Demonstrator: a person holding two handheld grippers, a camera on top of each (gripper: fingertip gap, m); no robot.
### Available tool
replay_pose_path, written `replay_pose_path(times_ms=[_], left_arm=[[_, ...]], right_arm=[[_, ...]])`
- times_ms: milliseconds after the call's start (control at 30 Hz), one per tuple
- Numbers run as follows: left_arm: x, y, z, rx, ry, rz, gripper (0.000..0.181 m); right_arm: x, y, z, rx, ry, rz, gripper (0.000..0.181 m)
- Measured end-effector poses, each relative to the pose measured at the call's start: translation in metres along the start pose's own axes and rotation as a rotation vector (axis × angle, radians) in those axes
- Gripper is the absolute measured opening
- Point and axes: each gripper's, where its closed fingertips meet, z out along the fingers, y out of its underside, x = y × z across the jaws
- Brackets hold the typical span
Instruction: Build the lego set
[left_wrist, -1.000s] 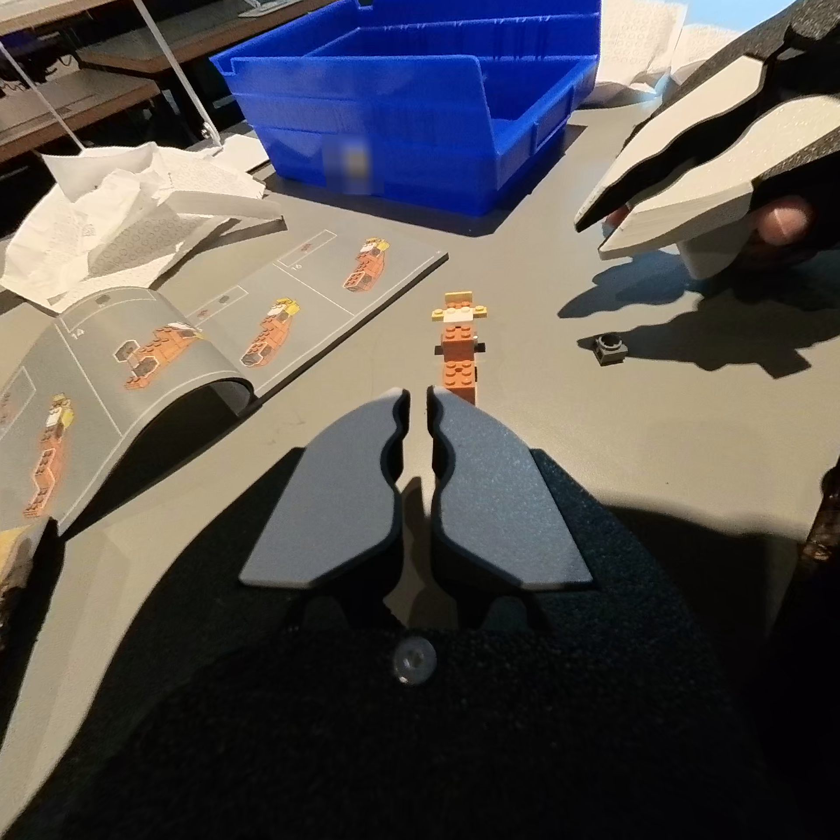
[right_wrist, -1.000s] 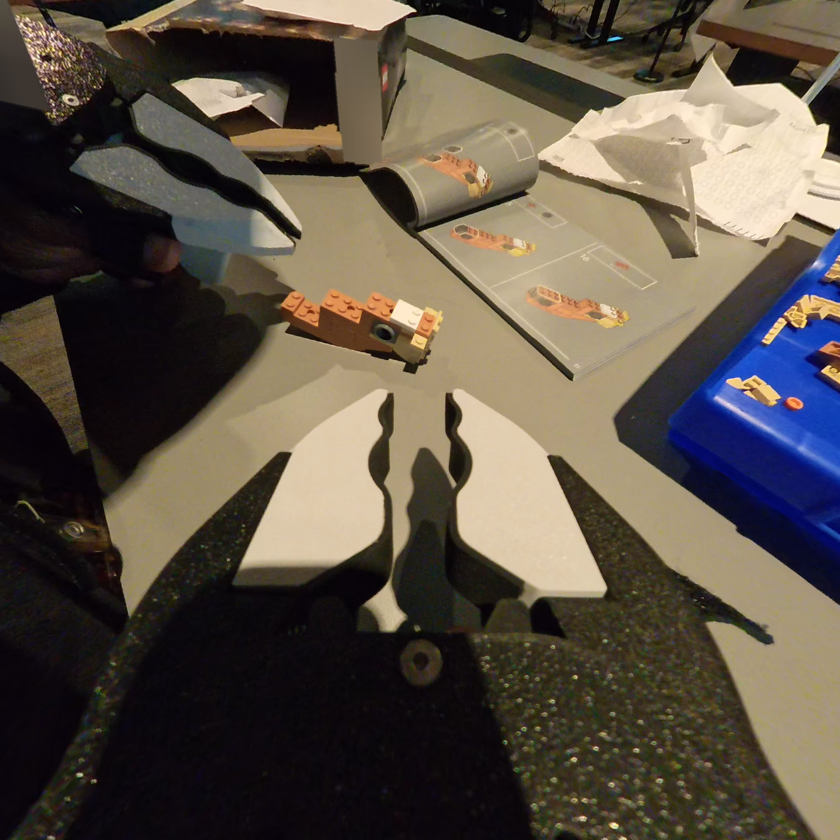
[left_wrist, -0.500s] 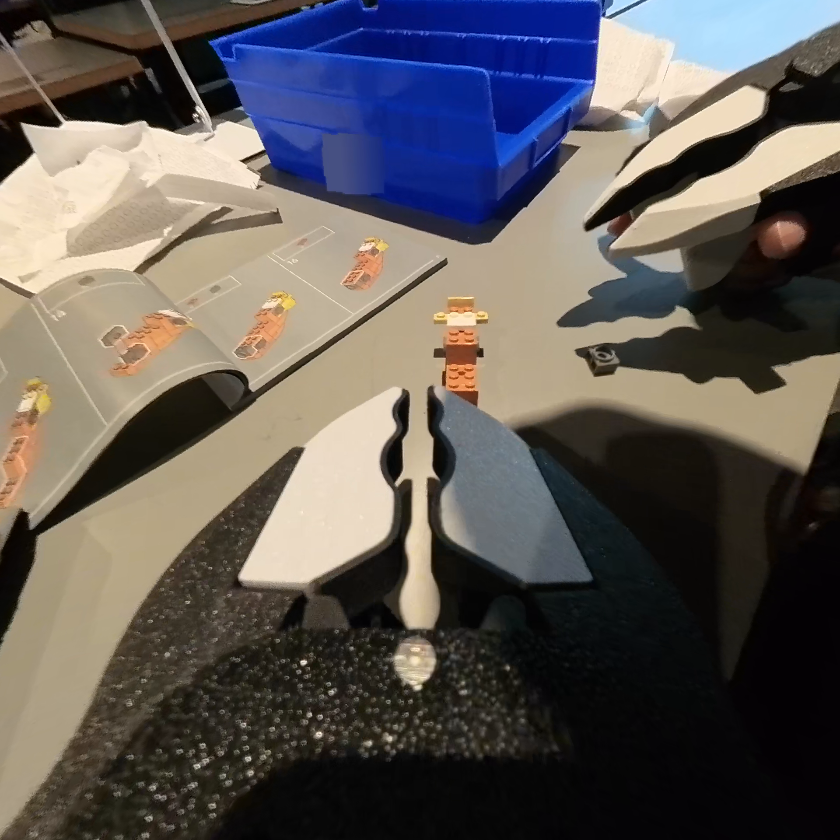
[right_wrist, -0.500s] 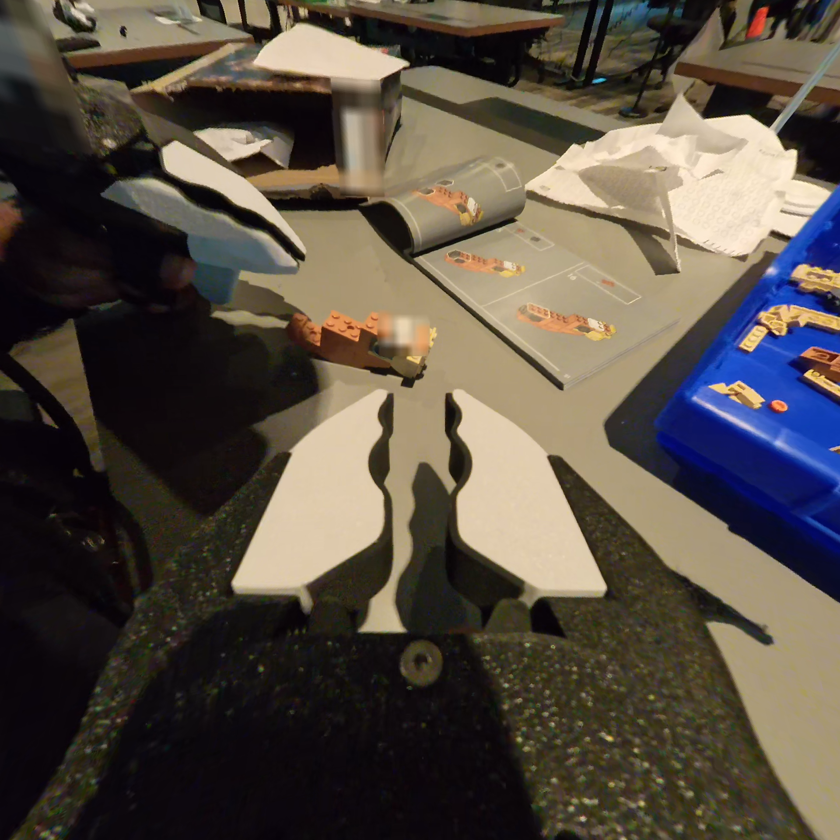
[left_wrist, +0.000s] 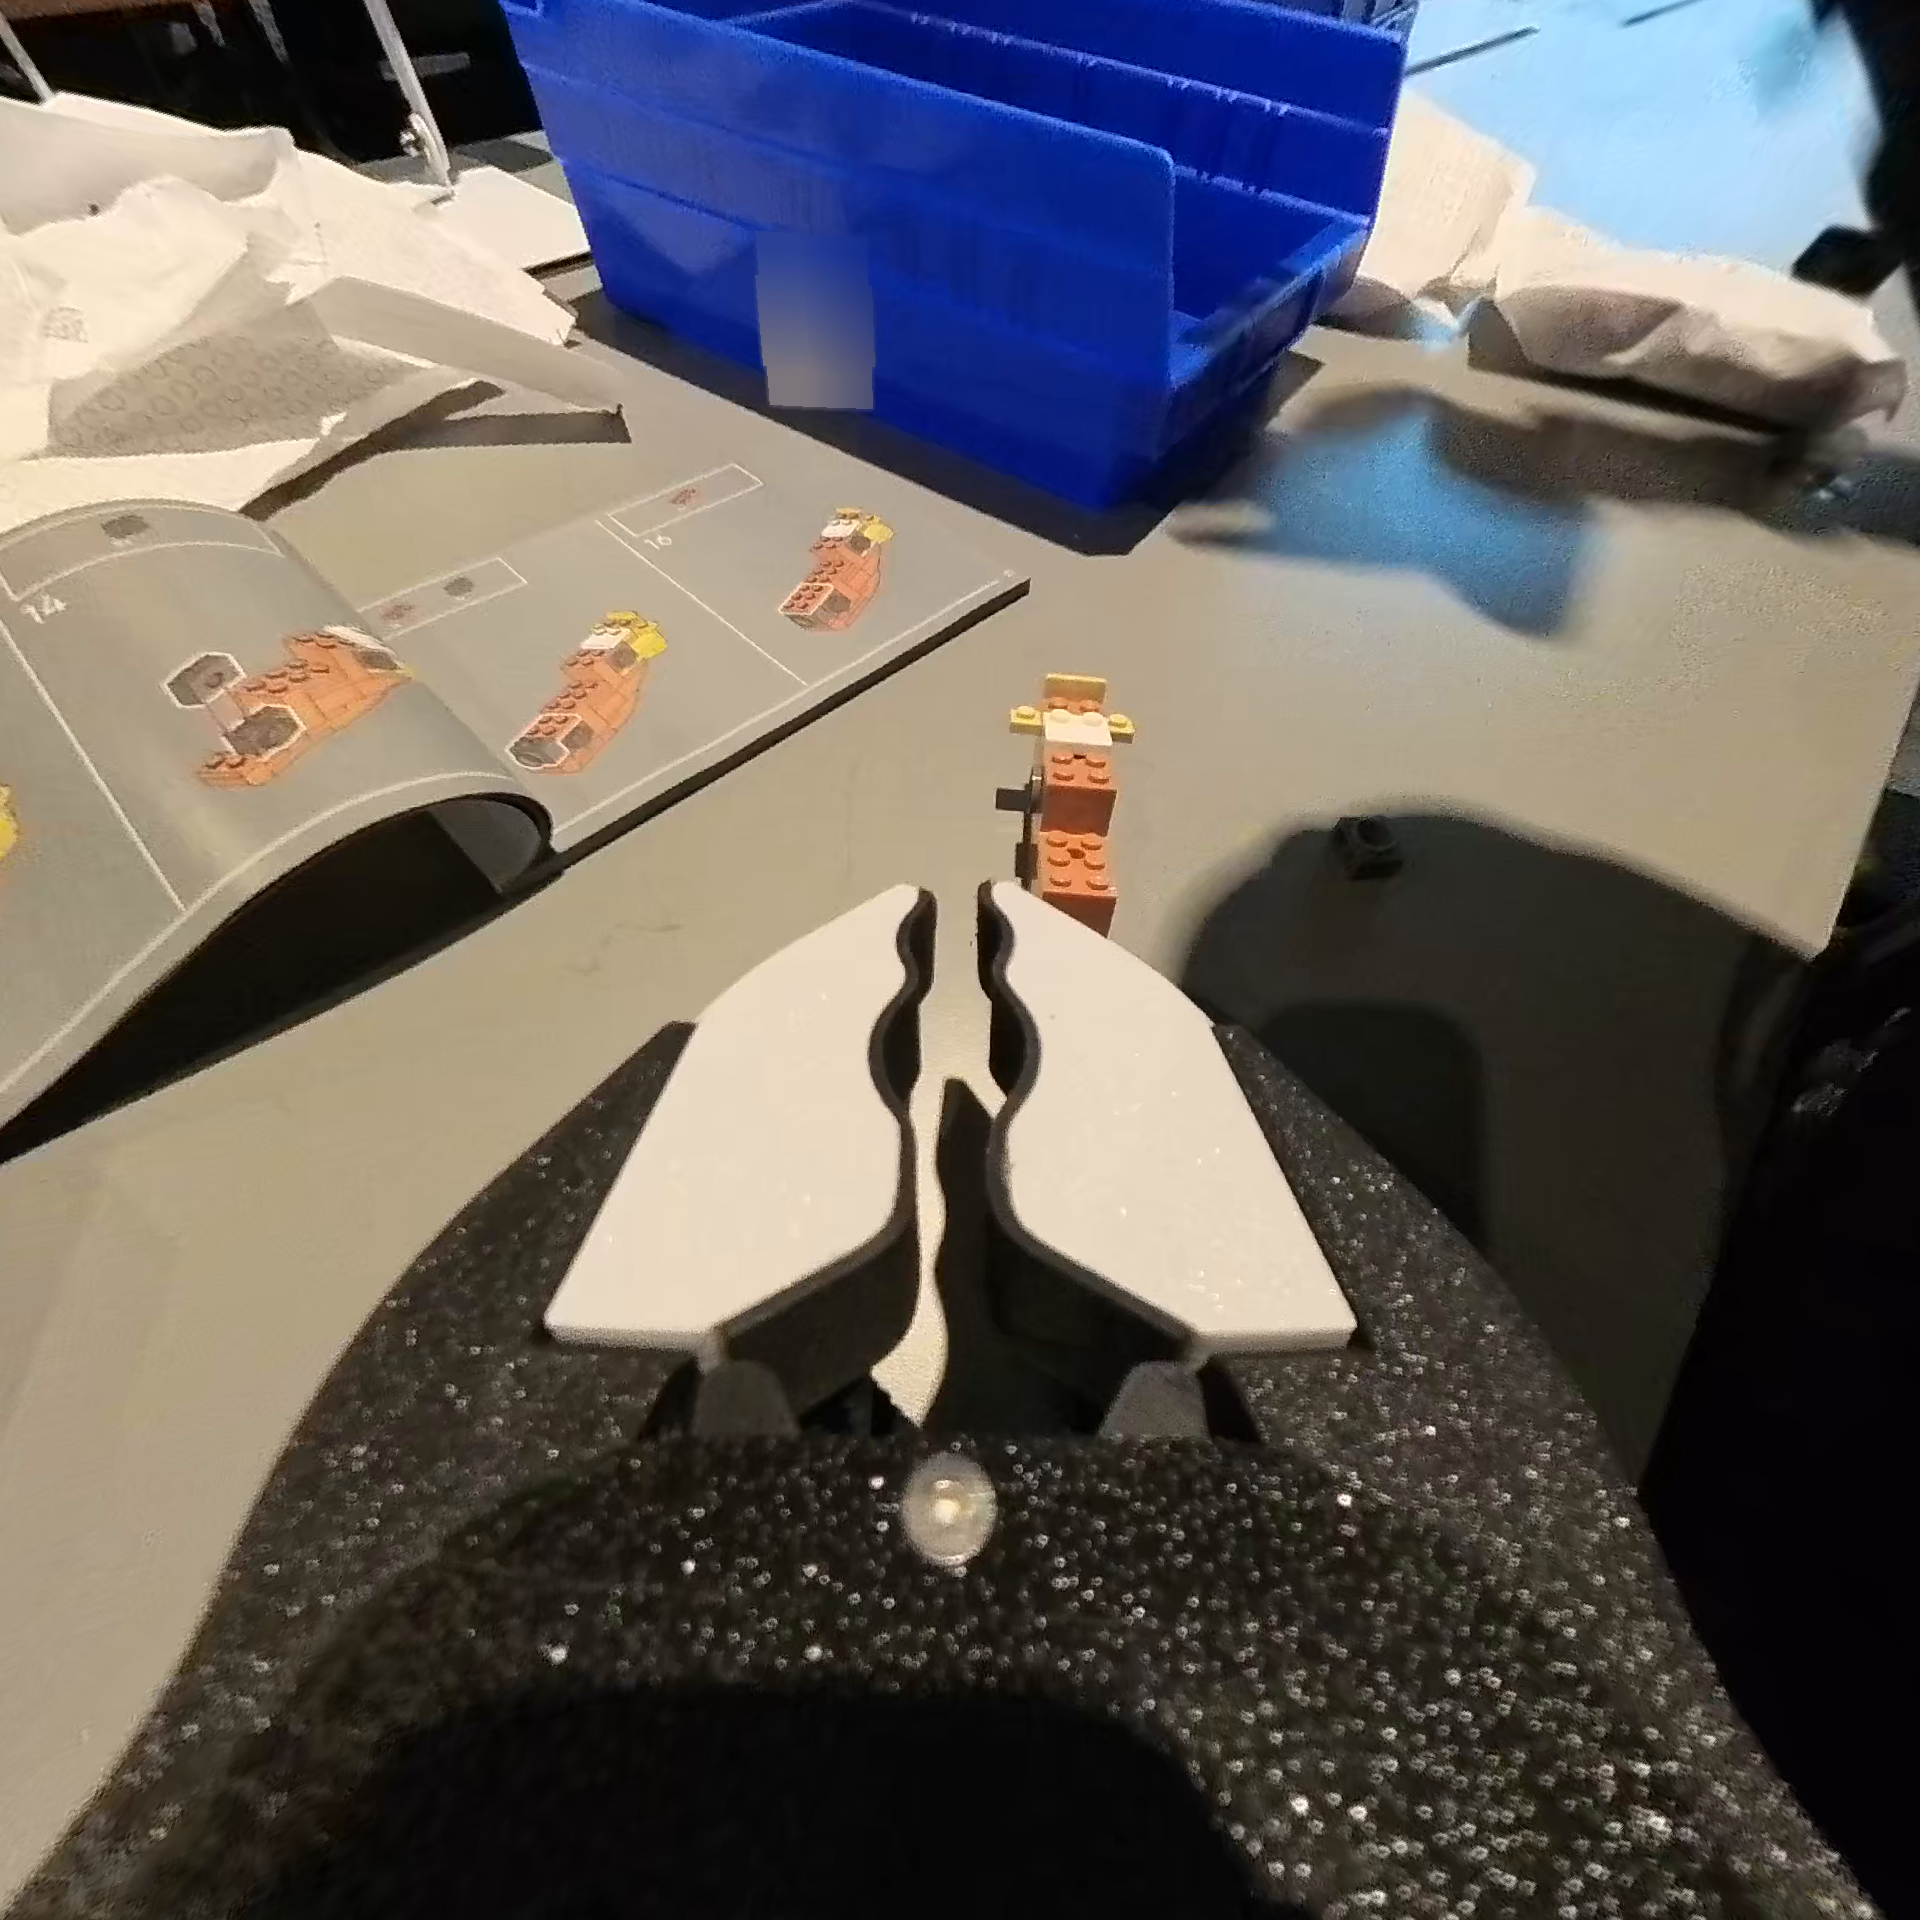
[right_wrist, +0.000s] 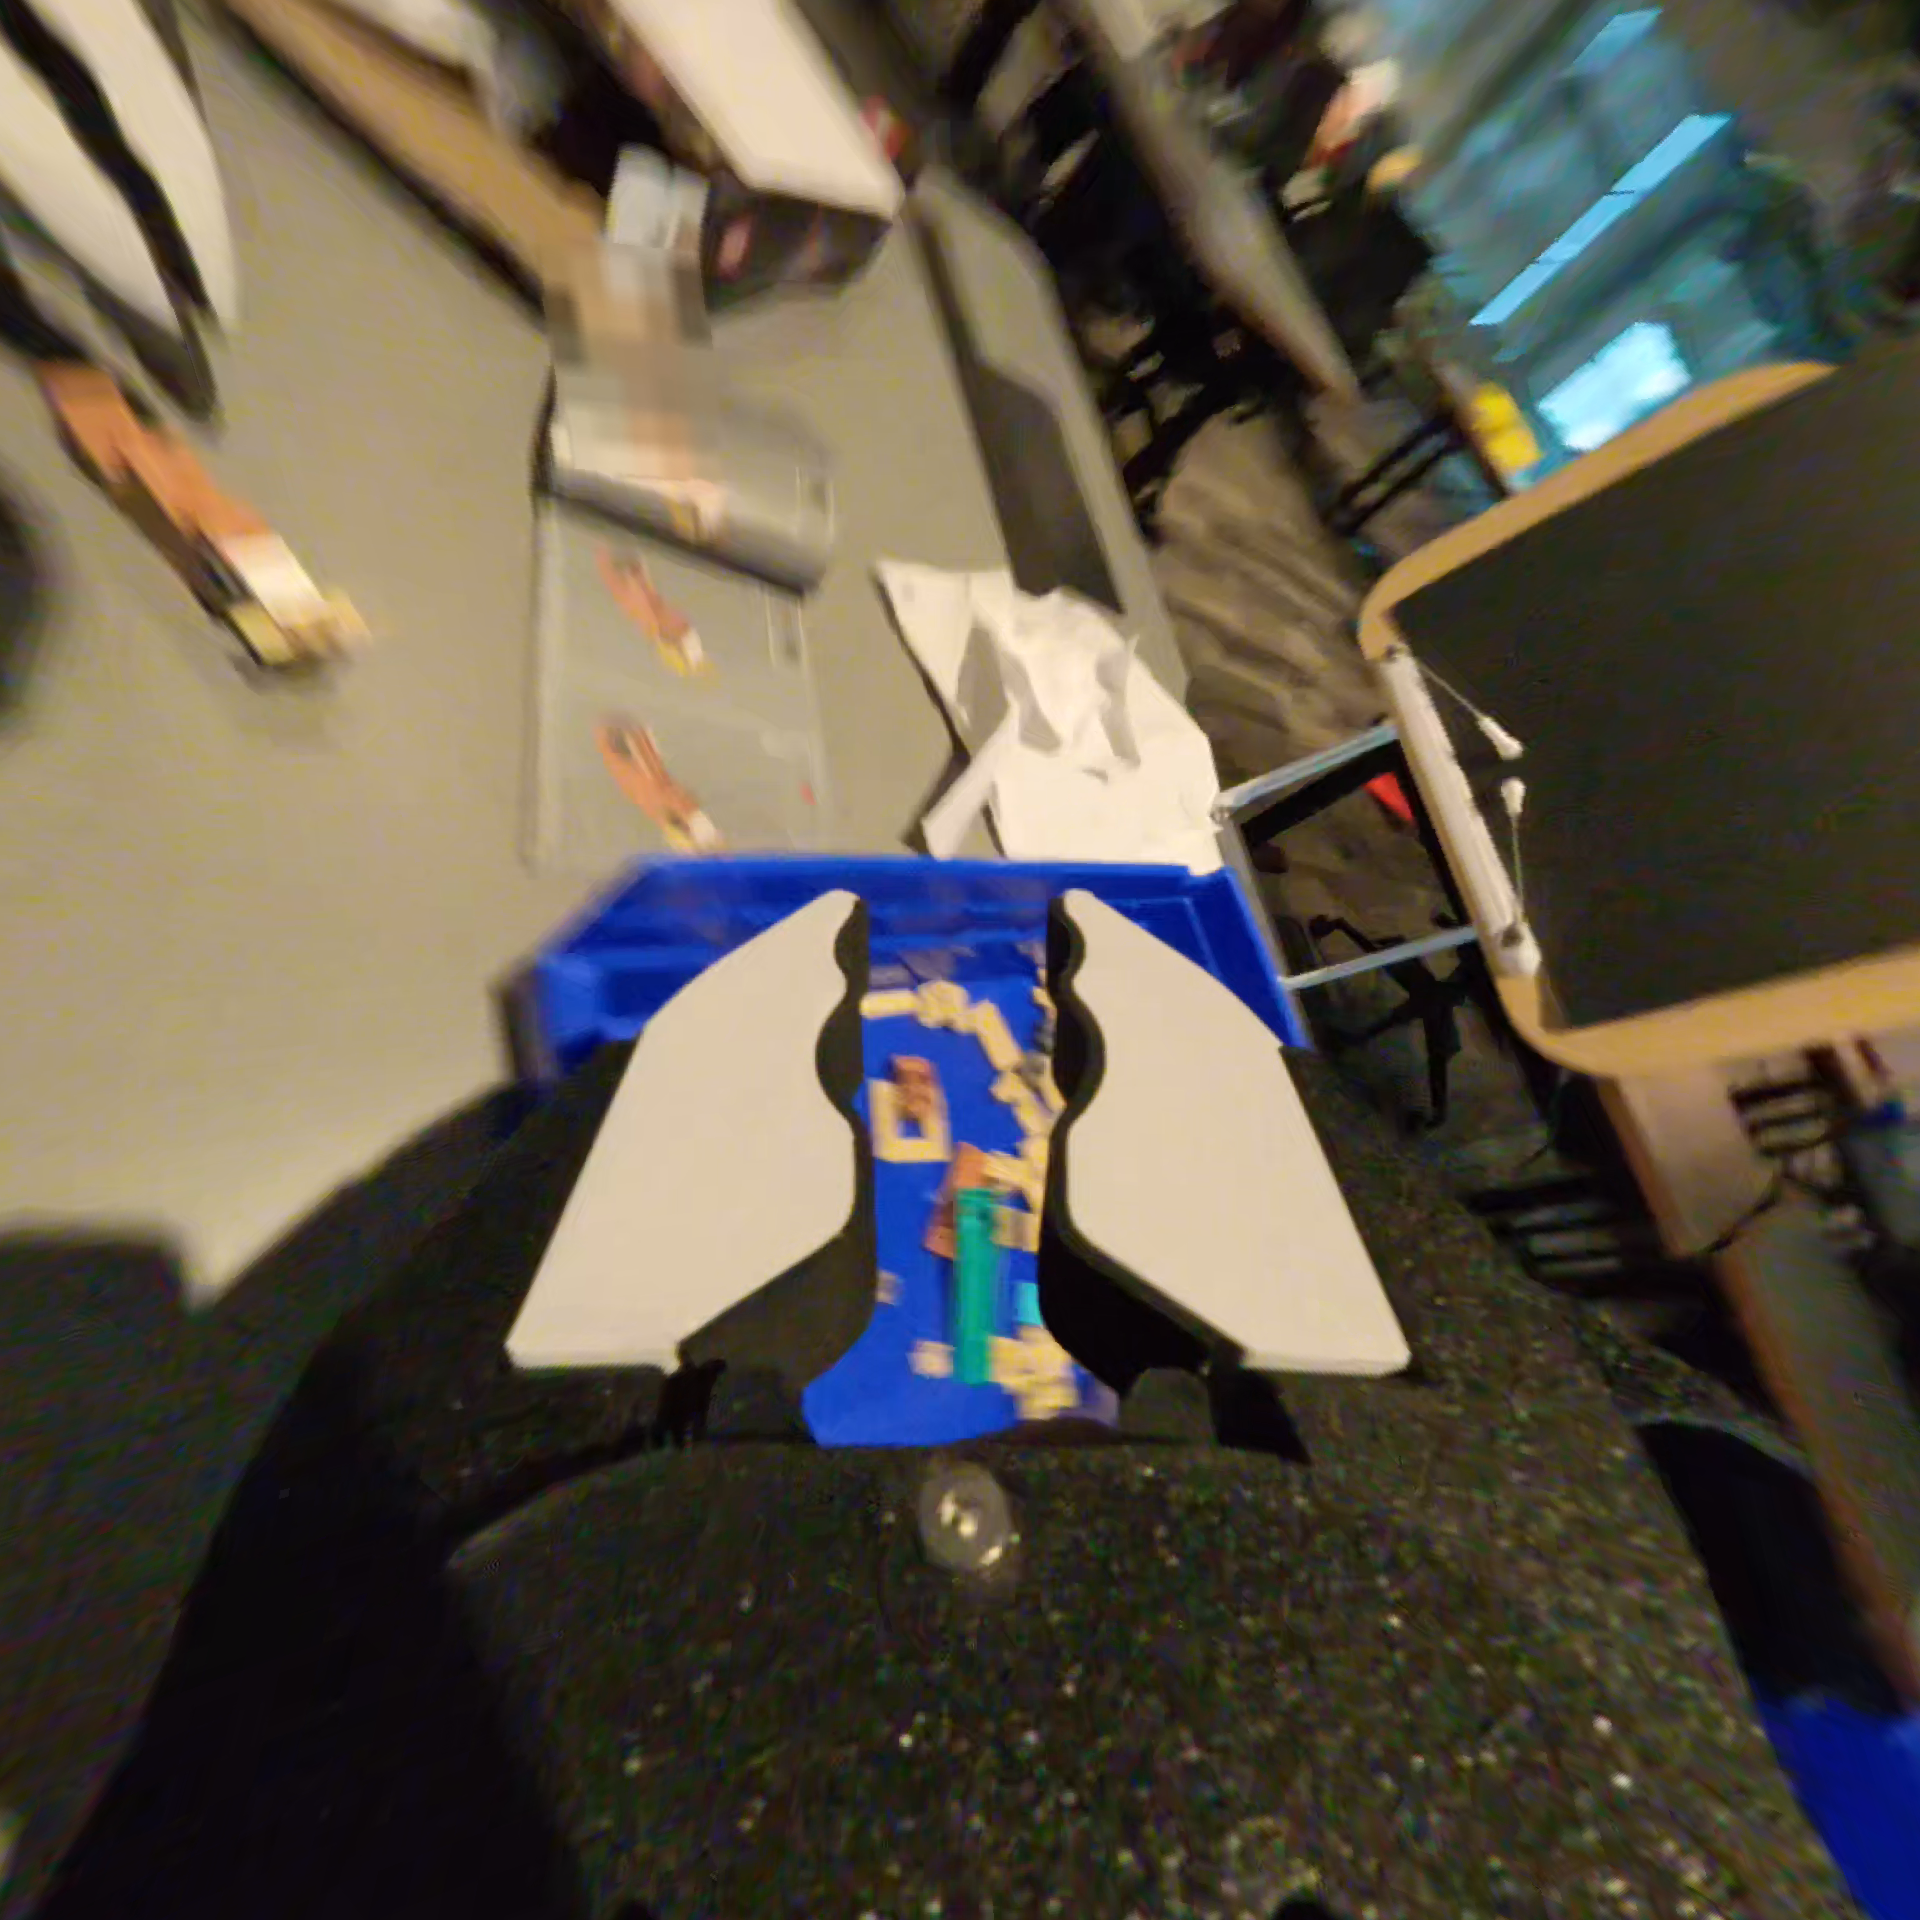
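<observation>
Right wrist view shows the right gripper (right_wrist: 954, 914), fingers spread and empty, directly above the blue plastic bin (right_wrist: 1226, 935) of loose bricks (right_wrist: 914, 1101), nearer than the left gripper's.

Grey table (left_wrist: 1351, 675), wood-edged desk (right_wrist: 1621, 665) beyond

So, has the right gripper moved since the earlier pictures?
Yes. The right gripper has swung away from the lego model and is now over the blue bin.

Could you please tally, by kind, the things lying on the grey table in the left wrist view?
Blue plastic bin: 1
Open instruction booklet: 1
Orange brick model: 1
Small loose black piece: 1
Crumpled white paper bags: cannot count
Total: 4 plus the bags
</observation>
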Motion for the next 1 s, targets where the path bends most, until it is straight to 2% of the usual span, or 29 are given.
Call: replay_pose_path(times_ms=[67,133,200,300,433,600,733,1000], left_arm=[[0.001,0.000,0.000,-0.003,-0.010,0.016,0.007],[0.001,0.001,0.000,-0.004,-0.028,0.038,0.007],[0.000,0.000,0.000,-0.001,-0.050,0.058,0.008],[-0.001,-0.001,-0.001,0.013,-0.086,0.085,0.008],[-0.002,-0.001,-0.003,0.016,-0.092,0.074,0.007],[-0.005,-0.001,-0.002,0.008,-0.018,-0.031,0.007],[-0.009,-0.004,-0.005,0.046,0.010,-0.102,0.007],[-0.008,-0.006,-0.007,0.061,0.000,-0.083,0.007]], right_arm=[[0.033,0.034,0.032,-0.094,-0.178,-0.144,0.034],[0.049,0.074,0.070,-0.181,-0.362,-0.206,0.033],[0.051,0.107,0.100,-0.239,-0.500,-0.260,0.029],[0.051,0.143,0.131,-0.336,-0.604,-0.336,0.023],[0.042,0.160,0.147,-0.387,-0.687,-0.347,0.012],[0.039,0.178,0.157,-0.451,-0.719,-0.355,0.014],[0.037,0.180,0.161,-0.461,-0.742,-0.342,0.016],[0.028,0.188,0.167,-0.547,-0.792,-0.302,0.017]])
